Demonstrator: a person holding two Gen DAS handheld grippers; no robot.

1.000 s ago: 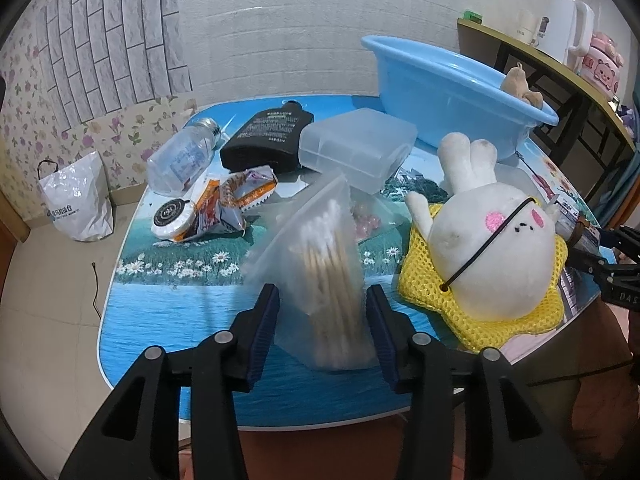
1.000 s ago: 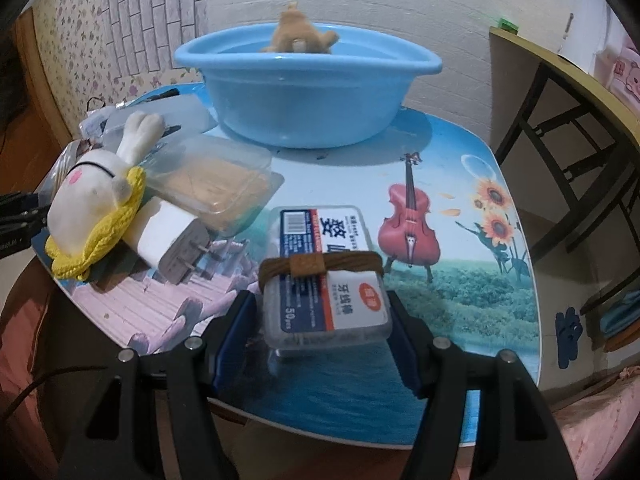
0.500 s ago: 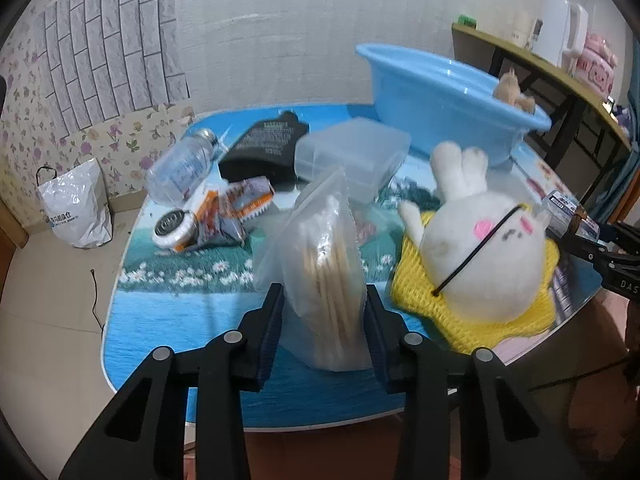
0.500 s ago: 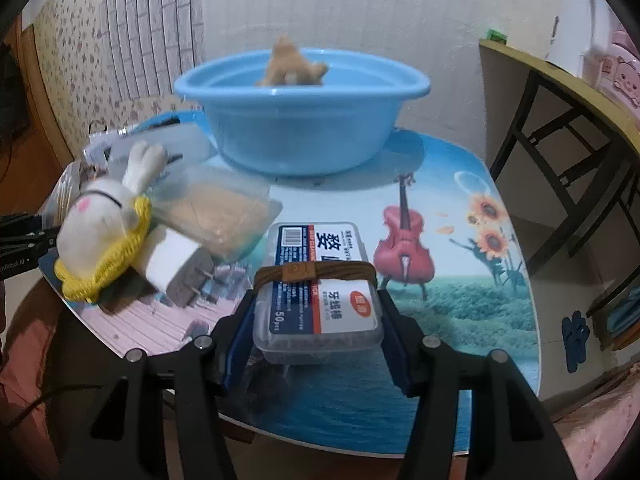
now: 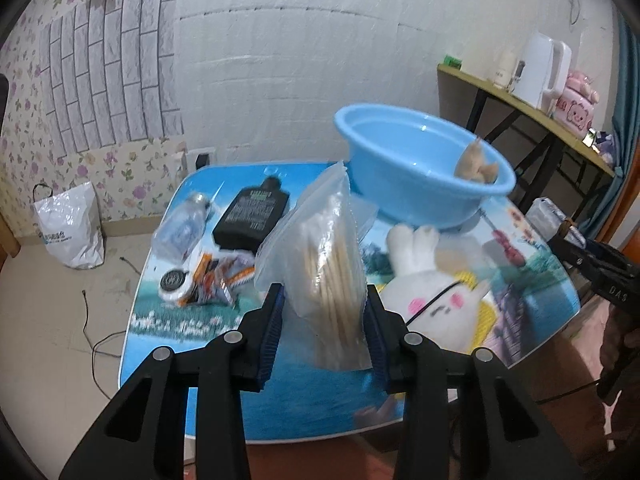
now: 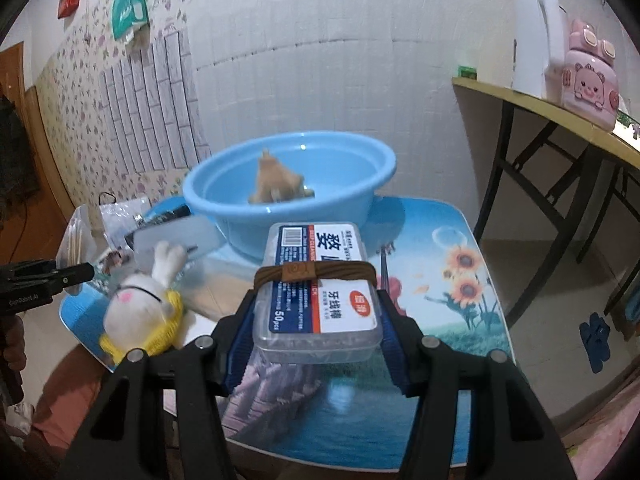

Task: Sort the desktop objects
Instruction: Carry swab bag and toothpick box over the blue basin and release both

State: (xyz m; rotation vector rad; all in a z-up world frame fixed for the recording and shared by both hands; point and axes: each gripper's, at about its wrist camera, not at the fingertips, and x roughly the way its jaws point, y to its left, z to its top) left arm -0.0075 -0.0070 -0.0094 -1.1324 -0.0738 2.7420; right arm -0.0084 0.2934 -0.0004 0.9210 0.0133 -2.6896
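Clamping 2 items at once, both grippers hold their loads clear of the table. Nearest, the left gripper (image 5: 324, 324) squeezes a zip bag of cotton swabs (image 5: 328, 264), its long axis upright and tipped toward 11 o'clock. The right gripper (image 6: 316, 336) is clamped on a clear floss-pick box (image 6: 318, 288) wrapped by a brown hair tie (image 6: 316, 272) — long axis pointing to 12 o'clock. Straight beyond it at 12 sits the blue basin (image 6: 224, 204) — the likely drop, nearer the right hand.
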